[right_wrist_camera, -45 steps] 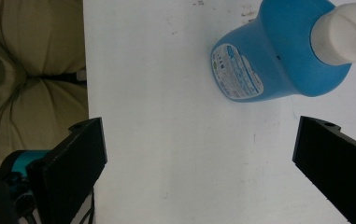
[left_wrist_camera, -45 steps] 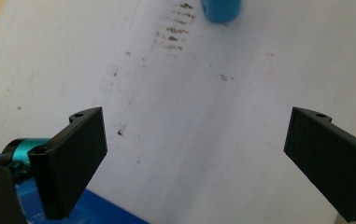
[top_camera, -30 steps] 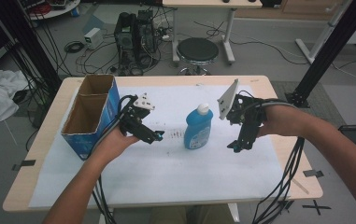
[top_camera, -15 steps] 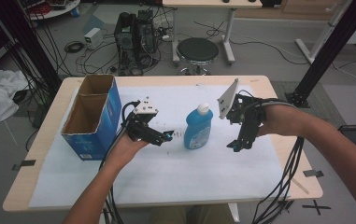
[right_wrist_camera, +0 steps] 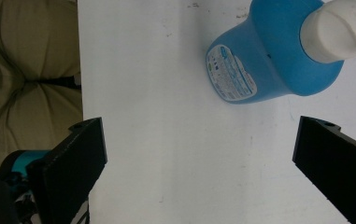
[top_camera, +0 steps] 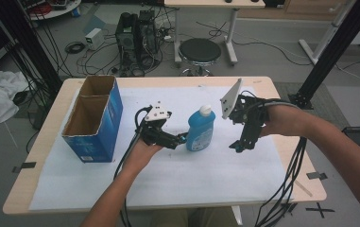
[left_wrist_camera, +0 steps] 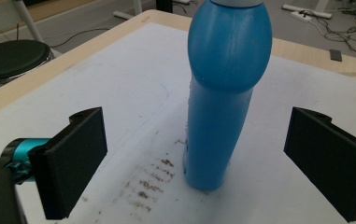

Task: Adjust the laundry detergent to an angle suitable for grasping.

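A blue bottle (top_camera: 200,130) with a white cap stands upright on the white sheet (top_camera: 168,184) at the middle of the table. My left gripper (top_camera: 181,139) is open just left of it, jaws wide on either side of the bottle's (left_wrist_camera: 222,93) lower body without touching it. My right gripper (top_camera: 240,145) hangs open to the right of the bottle, pointing down at the sheet. From above, the right gripper view has the bottle (right_wrist_camera: 274,60) and its white cap (right_wrist_camera: 339,28) ahead of the spread jaws.
An open blue cardboard box (top_camera: 93,118) with two compartments stands at the table's left. Brown smudges (left_wrist_camera: 154,179) mark the sheet by the bottle's foot. A stool (top_camera: 200,51), cables and equipment lie on the floor beyond the far edge. Cables trail from both grippers off the near edge.
My left gripper has moved right across the sheet, from beside the blue box up to the bottle. The right gripper and the bottle have stayed in place.
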`<action>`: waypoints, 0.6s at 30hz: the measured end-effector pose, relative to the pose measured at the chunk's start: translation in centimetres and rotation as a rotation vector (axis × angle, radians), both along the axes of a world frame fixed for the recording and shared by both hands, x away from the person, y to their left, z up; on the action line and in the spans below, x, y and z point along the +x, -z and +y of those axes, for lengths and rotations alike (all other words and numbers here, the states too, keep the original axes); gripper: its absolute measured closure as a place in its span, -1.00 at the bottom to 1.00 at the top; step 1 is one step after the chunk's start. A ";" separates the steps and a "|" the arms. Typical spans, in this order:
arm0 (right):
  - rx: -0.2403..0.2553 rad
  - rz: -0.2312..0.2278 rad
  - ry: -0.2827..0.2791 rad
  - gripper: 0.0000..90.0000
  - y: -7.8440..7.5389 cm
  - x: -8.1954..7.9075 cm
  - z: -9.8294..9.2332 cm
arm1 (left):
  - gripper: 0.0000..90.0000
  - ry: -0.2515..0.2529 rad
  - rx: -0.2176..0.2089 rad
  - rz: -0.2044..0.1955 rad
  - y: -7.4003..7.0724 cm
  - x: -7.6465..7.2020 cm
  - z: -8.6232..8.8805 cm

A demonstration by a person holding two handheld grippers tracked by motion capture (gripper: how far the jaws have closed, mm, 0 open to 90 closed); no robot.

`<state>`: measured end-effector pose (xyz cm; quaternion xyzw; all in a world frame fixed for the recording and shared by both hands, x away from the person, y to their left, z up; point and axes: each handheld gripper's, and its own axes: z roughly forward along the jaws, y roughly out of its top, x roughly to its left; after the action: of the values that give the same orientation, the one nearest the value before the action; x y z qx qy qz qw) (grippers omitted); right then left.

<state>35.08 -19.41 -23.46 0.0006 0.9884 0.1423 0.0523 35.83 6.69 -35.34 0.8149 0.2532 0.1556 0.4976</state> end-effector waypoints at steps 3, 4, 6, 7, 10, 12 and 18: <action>0.000 0.000 -0.005 -0.96 0.0 0.1 -0.1 | -0.87 0.008 -0.001 -0.008 0.4 0.2 -0.6; 0.020 -0.003 0.000 -0.96 0.2 0.1 -0.2 | -0.87 0.010 -0.006 -0.006 0.4 0.3 -0.8; 0.022 -0.005 -0.010 -0.96 0.2 0.2 -0.2 | -0.87 0.004 -0.022 -0.006 0.6 0.4 -1.1; 0.023 -0.004 -0.009 -0.96 0.2 0.2 -0.2 | -0.87 0.013 -0.012 -0.006 0.7 0.6 -1.2; 0.024 0.000 -0.005 -0.96 0.2 0.1 -0.2 | -0.87 0.024 -0.014 -0.010 0.8 0.8 -1.4; 0.026 0.000 -0.003 -0.96 0.2 0.2 -0.2 | -0.87 0.035 -0.026 -0.016 1.1 1.1 -1.8; 0.022 0.006 -0.008 -0.96 0.2 0.3 -0.3 | -0.87 0.055 -0.038 -0.010 1.8 1.7 -2.5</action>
<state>35.38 -19.69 -23.65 -0.0025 0.9869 0.1536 0.0489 37.48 4.21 -37.13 0.8113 0.2309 0.1410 0.5182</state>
